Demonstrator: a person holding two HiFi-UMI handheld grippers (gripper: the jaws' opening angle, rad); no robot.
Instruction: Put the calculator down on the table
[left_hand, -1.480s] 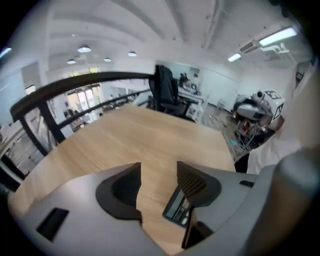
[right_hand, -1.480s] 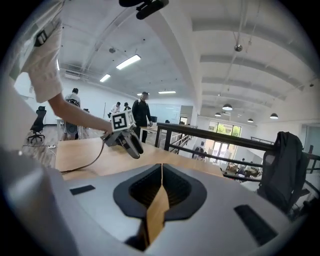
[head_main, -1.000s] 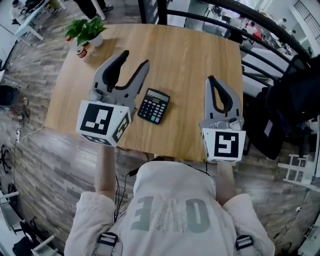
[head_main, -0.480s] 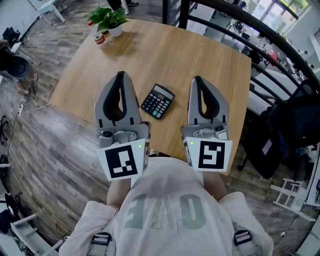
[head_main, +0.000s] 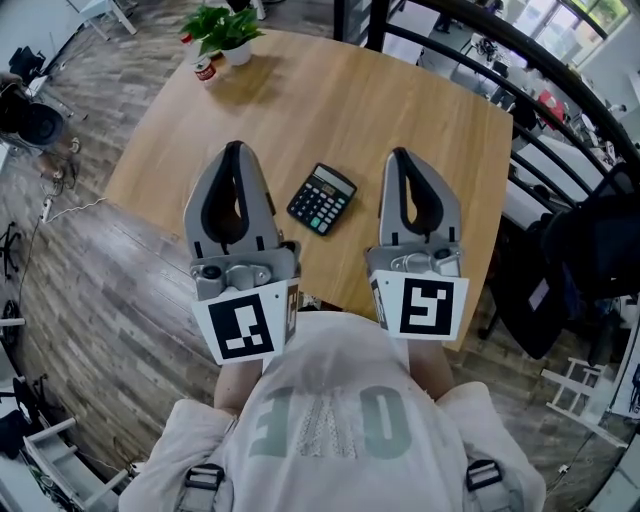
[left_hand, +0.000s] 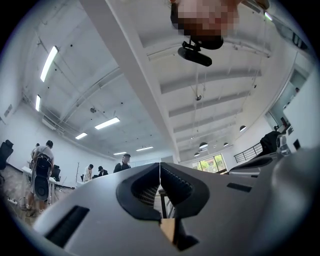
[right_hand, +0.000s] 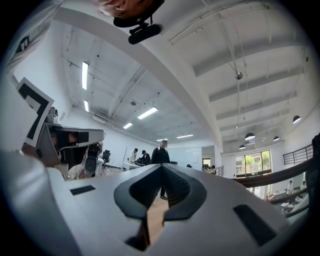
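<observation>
This is an open-plan office. Strip lights (left_hand: 107, 123) line a high white ceiling (left_hand: 100, 65) over distant people (left_hand: 42, 167). A potted plant (head_main: 222, 28) sits at eleven o'clock on the wooden table (head_main: 400, 110).

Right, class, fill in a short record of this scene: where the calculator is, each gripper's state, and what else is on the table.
calculator: lying flat, keys up, on the wooden table; neither gripper touches it
left gripper: jaws shut, empty
right gripper: jaws shut, empty
other items: potted plant and small red-and-white container at the far left corner
task status: calculator is down
</observation>
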